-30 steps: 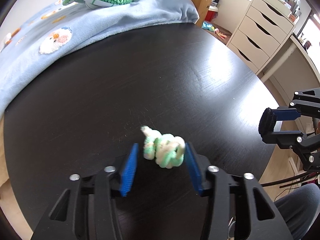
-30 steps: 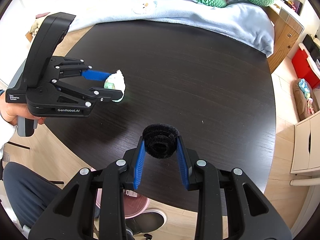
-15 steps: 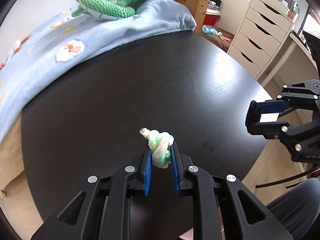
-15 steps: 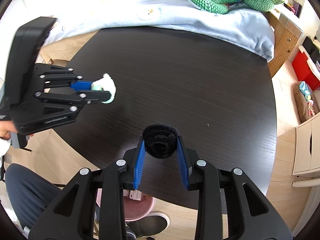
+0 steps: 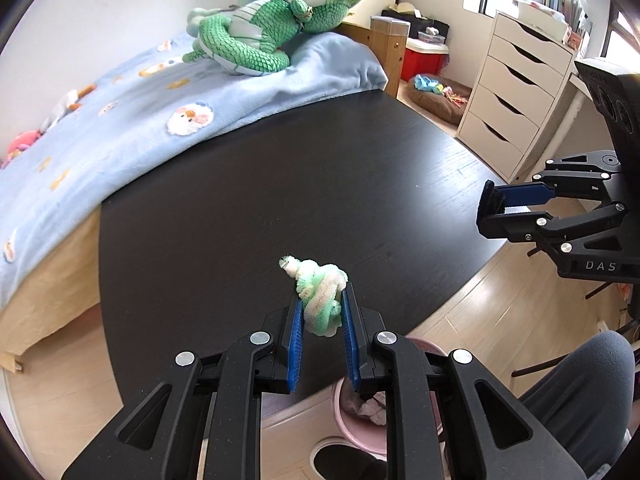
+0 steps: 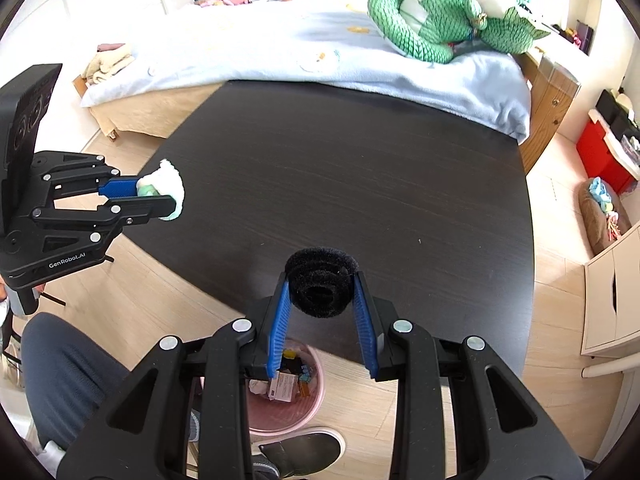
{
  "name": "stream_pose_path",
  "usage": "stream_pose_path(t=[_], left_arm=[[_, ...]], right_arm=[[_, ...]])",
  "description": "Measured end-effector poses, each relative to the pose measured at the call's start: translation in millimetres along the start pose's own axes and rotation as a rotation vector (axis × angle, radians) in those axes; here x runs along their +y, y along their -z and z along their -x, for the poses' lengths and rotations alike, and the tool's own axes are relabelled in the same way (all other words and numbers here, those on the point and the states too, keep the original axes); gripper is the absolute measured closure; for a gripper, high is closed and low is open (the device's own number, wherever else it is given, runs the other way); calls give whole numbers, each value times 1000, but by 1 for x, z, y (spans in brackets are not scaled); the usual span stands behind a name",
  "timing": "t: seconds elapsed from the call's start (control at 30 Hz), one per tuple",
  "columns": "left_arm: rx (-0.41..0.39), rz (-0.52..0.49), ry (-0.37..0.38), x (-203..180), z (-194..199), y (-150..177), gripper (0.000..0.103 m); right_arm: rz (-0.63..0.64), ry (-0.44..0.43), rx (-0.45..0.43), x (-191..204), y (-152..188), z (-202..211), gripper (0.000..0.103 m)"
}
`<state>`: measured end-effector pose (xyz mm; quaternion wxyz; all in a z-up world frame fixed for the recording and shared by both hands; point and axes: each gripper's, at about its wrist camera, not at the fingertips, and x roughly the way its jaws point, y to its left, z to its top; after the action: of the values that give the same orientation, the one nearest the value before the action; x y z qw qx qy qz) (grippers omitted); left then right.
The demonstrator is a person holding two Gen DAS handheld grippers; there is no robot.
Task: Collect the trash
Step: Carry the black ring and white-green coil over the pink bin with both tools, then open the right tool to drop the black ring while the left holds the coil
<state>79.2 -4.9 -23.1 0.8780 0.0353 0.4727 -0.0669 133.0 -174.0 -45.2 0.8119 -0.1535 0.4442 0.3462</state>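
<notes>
A twisted green-and-white fuzzy wad is clamped between the blue pads of my left gripper, lifted off the dark round table. From the right wrist the same wad shows at the tip of the left gripper, over the table's left edge. My right gripper is shut on a black coiled fuzzy roll, held above the table's near edge. In the left wrist view the right gripper hangs at the far right with the black roll at its tips. A pink trash bin stands on the floor below.
A bed with a blue blanket and a green plush dragon borders the table's far side. White drawers stand at the right. The person's grey trouser leg and shoe are beside the pink bin.
My left gripper closed on the green-and-white wad and lifted it off the table, drawing back toward the near edge. The right gripper rose slightly with the black roll still in it.
</notes>
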Motion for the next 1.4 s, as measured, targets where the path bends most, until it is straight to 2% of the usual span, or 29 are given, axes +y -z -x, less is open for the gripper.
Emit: stream_pose_path(t=[0.23,0.63,1.0,1.2,1.3,1.37,1.4], left_arm=[[-51,1,-24,-15,34,21,85],[-99,25,-5,-33,66,53,85],[-104,55,34,-46,79,81,85],[-107,56,36,-45,83,83,85],[-113,56,36,-44,85,82,85],[-113,55,34,-43,84,81,85],[-113,55,35,-43,84,81,85]], right_arm=[[18,-6,-55,18,23,33,72],[43,-41,-105,45,58,73,72],[78,-69,-81,67,79,71,72],[83,-99,-63,73,81,62,72],[85,-116,-60,74,80,59,69],[83,-110,-59,72,79,58,52],[78,-108,-65,71,79,58,37]])
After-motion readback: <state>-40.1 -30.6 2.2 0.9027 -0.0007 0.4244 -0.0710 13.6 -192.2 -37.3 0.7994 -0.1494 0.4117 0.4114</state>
